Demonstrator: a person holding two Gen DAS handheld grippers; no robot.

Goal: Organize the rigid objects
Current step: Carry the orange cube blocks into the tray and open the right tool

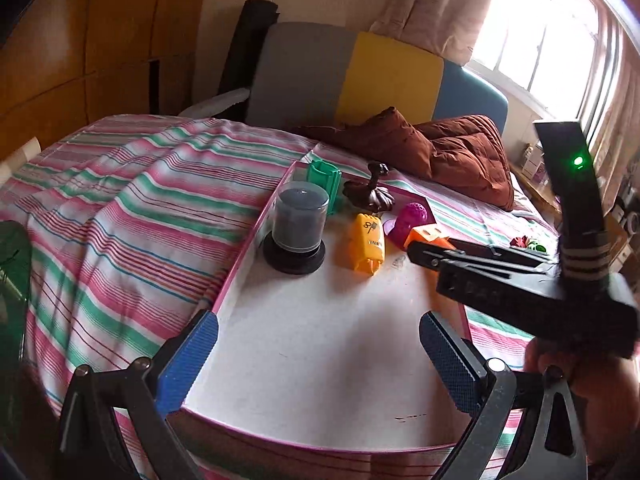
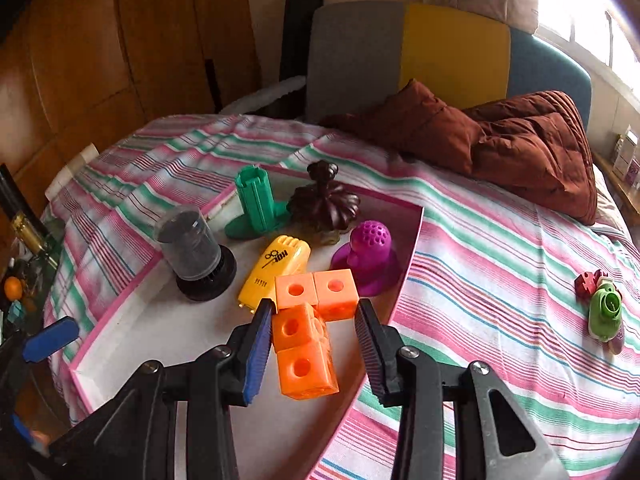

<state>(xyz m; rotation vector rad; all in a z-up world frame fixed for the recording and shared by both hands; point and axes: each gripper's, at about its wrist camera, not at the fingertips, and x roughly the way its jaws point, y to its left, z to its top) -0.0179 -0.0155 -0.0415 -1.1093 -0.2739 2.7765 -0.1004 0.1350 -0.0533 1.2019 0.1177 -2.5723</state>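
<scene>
Right wrist view: your right tool [image 2: 312, 332] is spread around an orange block cluster [image 2: 308, 320] on the pink-rimmed tray [image 2: 120, 304], jaws not clearly touching it. The cluster looks stiff, light and smooth; grip its flat sides. Just beside it are a yellow toy [image 2: 276, 268] and purple cup [image 2: 368, 256]. Your left tool [image 1: 320, 360] is spread and empty.

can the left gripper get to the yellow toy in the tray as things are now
Probably yes. The left gripper is open over bare tray floor, and nothing lies between it and the yellow toy. The right gripper, open around the orange blocks, sits just to one side and may crowd it.
</scene>
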